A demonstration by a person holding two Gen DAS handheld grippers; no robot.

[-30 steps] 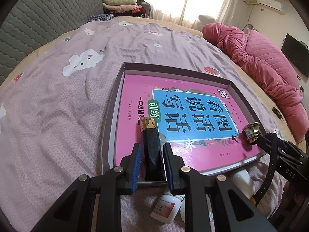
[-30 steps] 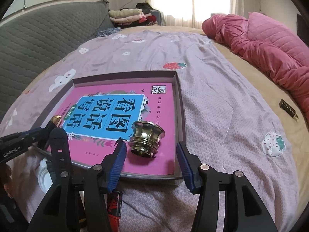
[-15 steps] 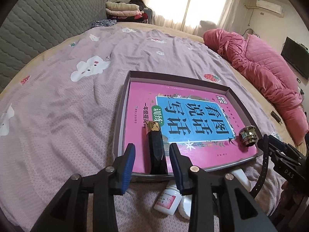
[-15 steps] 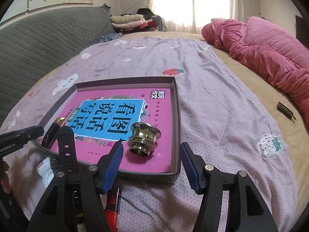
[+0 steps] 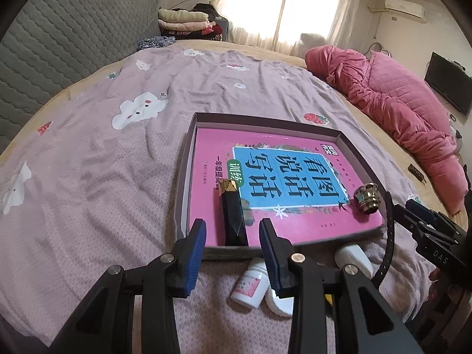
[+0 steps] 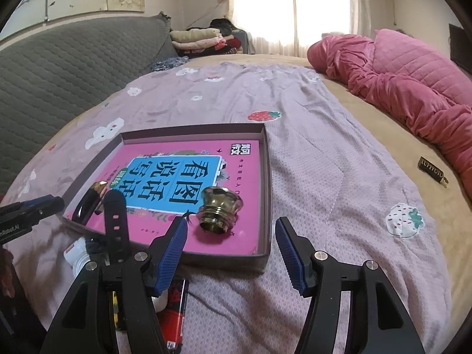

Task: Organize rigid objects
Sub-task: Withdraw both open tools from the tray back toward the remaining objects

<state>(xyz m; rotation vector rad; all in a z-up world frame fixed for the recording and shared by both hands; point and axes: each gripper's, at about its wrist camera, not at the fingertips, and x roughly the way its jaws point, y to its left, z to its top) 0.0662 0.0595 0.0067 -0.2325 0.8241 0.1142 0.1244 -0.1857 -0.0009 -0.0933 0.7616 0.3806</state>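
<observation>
Lying flat, black tube (image 5: 233,215) points its gold cap away; fingers (image 5: 198,236) apart.

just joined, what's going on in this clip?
A person is sorting small items into a tray on a bed. The black gold-capped tube and brass cap lie on the pink book inside it. The left hand-held gripper and right hand-held gripper are both open, holding nothing. White bottles wait outside.

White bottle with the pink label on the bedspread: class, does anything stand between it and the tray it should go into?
Only the tray's own near wall. The white bottle lies on the bedspread just outside that wall, beside another white container. Inside, the black gold-capped tube lies on the pink book right behind the wall, so aim beside it.
</observation>
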